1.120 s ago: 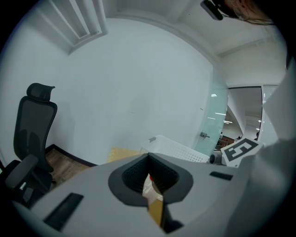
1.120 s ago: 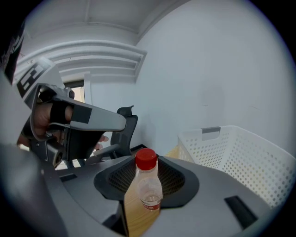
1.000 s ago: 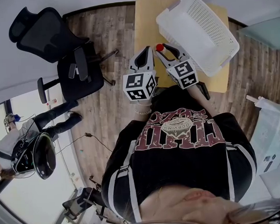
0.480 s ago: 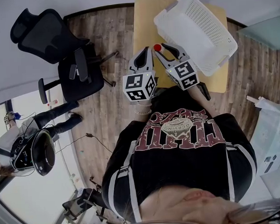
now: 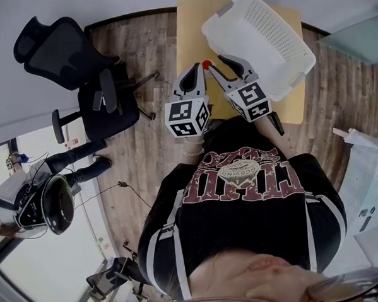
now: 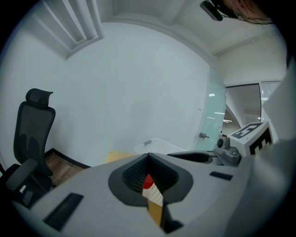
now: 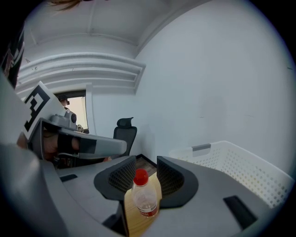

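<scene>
A red-capped plastic bottle [image 7: 144,196] stands upright on the pale wooden table [image 5: 192,33], near a white perforated basket [image 5: 259,42]. The right gripper [image 7: 144,163] hovers by it with jaws apart. The left gripper [image 6: 148,157] has its jaws pressed together. An office chair [image 5: 71,65] stands on the plank floor [image 5: 144,130].

A clear plastic bottle with a red cap [image 7: 142,198] is standing at lower centre between the right gripper's [image 7: 146,165] parted jaws.

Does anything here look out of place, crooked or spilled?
Nothing is spilled: the red-capped bottle stands upright on the tan table. Only the white basket lies askew to the table's edges, with one corner seemingly past the edge.
</scene>
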Motion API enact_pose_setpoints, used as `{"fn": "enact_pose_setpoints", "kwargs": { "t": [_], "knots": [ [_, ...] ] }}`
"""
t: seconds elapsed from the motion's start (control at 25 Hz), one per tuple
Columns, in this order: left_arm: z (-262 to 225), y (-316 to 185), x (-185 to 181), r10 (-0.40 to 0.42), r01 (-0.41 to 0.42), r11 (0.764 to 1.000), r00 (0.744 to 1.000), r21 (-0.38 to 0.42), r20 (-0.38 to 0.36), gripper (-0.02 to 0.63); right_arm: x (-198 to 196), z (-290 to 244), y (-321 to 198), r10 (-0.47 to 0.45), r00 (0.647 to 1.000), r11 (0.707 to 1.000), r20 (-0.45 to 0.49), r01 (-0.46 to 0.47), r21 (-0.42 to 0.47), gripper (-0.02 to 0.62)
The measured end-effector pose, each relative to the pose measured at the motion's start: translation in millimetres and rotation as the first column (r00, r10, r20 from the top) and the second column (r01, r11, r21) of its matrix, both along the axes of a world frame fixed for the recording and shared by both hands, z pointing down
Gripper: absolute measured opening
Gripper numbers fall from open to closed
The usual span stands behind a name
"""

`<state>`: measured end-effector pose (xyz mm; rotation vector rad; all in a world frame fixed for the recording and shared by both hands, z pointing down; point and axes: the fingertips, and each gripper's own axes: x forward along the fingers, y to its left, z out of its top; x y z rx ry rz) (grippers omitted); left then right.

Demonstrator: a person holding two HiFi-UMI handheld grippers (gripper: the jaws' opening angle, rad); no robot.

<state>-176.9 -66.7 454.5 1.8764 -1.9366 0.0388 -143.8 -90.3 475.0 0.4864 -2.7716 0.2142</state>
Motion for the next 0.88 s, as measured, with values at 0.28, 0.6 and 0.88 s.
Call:
{"fn": "enact_pose_setpoints", "kwargs": {
  "t": [0.28, 0.6, 0.88],
  "knots": [
    [-5, -4, 14, 0.029, -0.029, 0.999, 1.000, 0.013, 0.002, 0.049, 13, -11, -7, 0.036, 0.999, 0.999, 0.036, -0.036, 0.001, 0.150],
    [-14, -14, 35, 0.080, -0.080, 0.996, 0.997, 0.032, 0.004, 0.049, 34, -22, -17, 0.098, 0.993, 0.995, 0.062, -0.099, 0.014, 0.120],
    [-21, -19, 64, 0.120, -0.120, 0.992, 0.993, 0.043, 0.015, 0.049, 63, -30, -20, 0.135, 0.988, 0.990, 0.078, -0.137, 0.024, 0.094]
  ]
}}
